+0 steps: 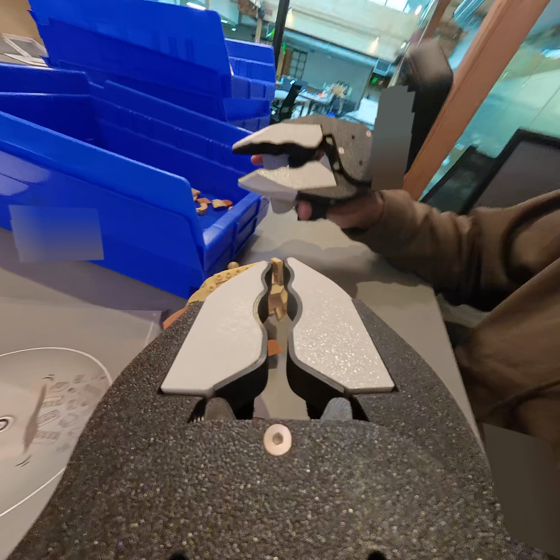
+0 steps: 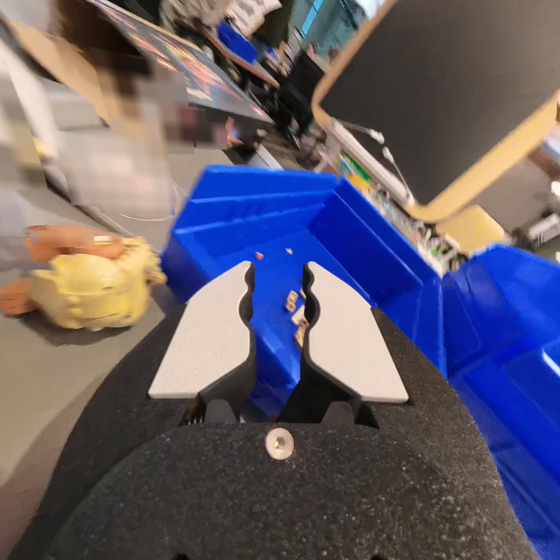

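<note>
Nearest the left wrist camera, the left gripper point(image 1: 277, 266) has its fingers point(image 1: 233, 315) clenched on a slim tan brick-built piece point(image 1: 276, 288), which stands upright in the narrow slot between the pads with its tip just proud of the fingertips. Pinched this way, the piece is carried clear of the grey tabletop point(image 1: 348, 272). Just left of the fingers, and partly hidden beneath them, lies a tan studded brick assembly point(image 1: 224, 277) with a reddish-brown part at its near edge, close against the front wall of a blue storage bin point(image 1: 151, 218). That bin contains a few small tan and brown bricks point(image 1: 212, 204).

Farther off, the right gripper point(image 1: 245, 165), held in a gloved hand point(image 1: 330, 206), hovers above the bin's open corner. From its own camera the right gripper point(image 2: 278, 266) has fingers point(image 2: 212, 327) released, nothing between them, and looks down into a blue bin point(image 2: 272, 212) where small tan bricks point(image 2: 295, 303) lie scattered on the floor. A blurred yellowish brick model point(image 2: 91, 291), probably the same assembly, rests on the tabletop to the left.
</note>
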The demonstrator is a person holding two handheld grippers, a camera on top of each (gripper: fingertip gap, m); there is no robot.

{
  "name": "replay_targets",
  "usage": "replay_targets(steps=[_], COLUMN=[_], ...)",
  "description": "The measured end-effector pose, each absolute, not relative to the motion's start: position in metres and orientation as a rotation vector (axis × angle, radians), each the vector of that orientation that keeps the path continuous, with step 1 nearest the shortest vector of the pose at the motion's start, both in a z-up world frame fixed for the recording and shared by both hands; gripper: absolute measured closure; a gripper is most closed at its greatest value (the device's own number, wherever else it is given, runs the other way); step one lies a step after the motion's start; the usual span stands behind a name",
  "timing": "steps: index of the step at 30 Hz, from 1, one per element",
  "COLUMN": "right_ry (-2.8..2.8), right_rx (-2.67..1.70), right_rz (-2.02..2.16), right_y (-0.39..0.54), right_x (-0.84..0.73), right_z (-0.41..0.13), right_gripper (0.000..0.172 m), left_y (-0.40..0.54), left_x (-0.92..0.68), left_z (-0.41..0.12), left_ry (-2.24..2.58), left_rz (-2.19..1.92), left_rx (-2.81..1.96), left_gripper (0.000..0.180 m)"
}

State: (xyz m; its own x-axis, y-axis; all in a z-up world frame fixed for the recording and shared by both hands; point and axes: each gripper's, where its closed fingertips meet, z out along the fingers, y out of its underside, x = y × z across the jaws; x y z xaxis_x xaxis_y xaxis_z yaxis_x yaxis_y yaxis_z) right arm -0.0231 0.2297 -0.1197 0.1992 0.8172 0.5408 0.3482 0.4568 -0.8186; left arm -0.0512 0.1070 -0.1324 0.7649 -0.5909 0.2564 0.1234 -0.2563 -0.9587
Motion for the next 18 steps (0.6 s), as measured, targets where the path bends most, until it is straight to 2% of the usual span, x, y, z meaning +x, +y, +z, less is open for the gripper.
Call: replay_targets(steps=[7,14,18], right_ry=[-1.662,-1.692,-1.665], right_rx=[-0.555,-0.487,-0.490], right_rz=[0.415,0.437,0.408], right_y=[0.117,0.094,0.095], right_x=[-0.039,-0.043,-0.044], right_z=[-0.133,-0.142,-0.140], right_gripper=[0.140,0.140,0.152], left_y=[0.099,0.097,0.098], left_x=[-0.037,-0.030,-0.027], left_z=[-0.127,-0.132,-0.135], left_ry=[0.270,0.276,0.277], left_rz=[-1.087,-1.122,-1.125], left_rx=[-1.661,-1.676,-1.689], left_gripper=[0.174,0.174,0.174])
